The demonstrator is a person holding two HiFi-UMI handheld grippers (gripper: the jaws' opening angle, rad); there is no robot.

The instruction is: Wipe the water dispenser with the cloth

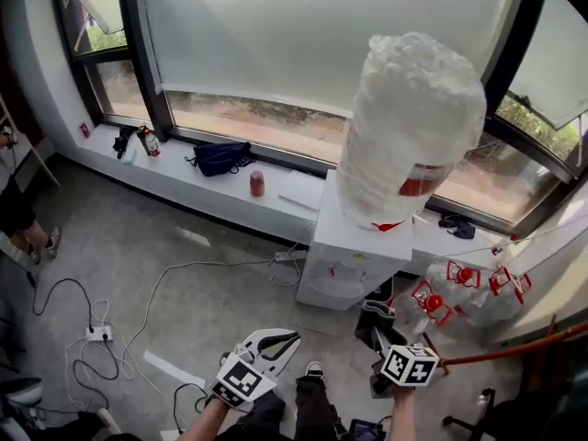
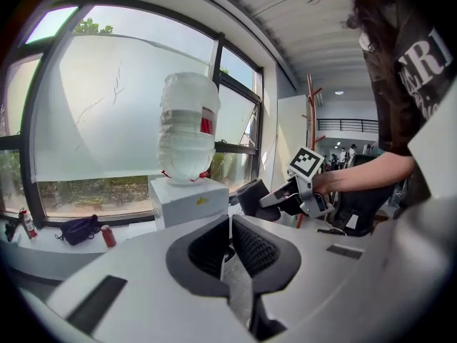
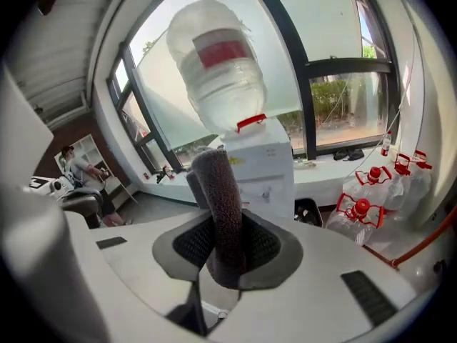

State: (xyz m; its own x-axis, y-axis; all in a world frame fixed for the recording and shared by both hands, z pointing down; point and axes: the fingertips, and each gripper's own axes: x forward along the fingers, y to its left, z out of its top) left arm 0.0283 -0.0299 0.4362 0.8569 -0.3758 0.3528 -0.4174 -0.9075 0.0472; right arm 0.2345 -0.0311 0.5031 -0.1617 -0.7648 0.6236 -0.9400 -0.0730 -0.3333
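Note:
The white water dispenser (image 1: 354,255) stands by the window with a plastic-wrapped bottle (image 1: 413,127) upside down on top. In the head view my right gripper (image 1: 378,331) is low and in front of it, shut on a dark rolled cloth (image 1: 372,318). The right gripper view shows the cloth (image 3: 220,206) standing up between the jaws of that gripper (image 3: 227,241), with the dispenser (image 3: 268,166) behind it. My left gripper (image 1: 280,343) is held to the left, shut and holding nothing. In its own view the left gripper (image 2: 230,227) faces the dispenser (image 2: 189,199) from some distance.
Spare water jugs with red handles (image 1: 464,288) stand right of the dispenser. A dark bag (image 1: 220,157) and a red can (image 1: 257,184) lie on the window ledge. Cables and a power strip (image 1: 96,332) cross the floor at left. A person (image 1: 18,219) stands at the far left.

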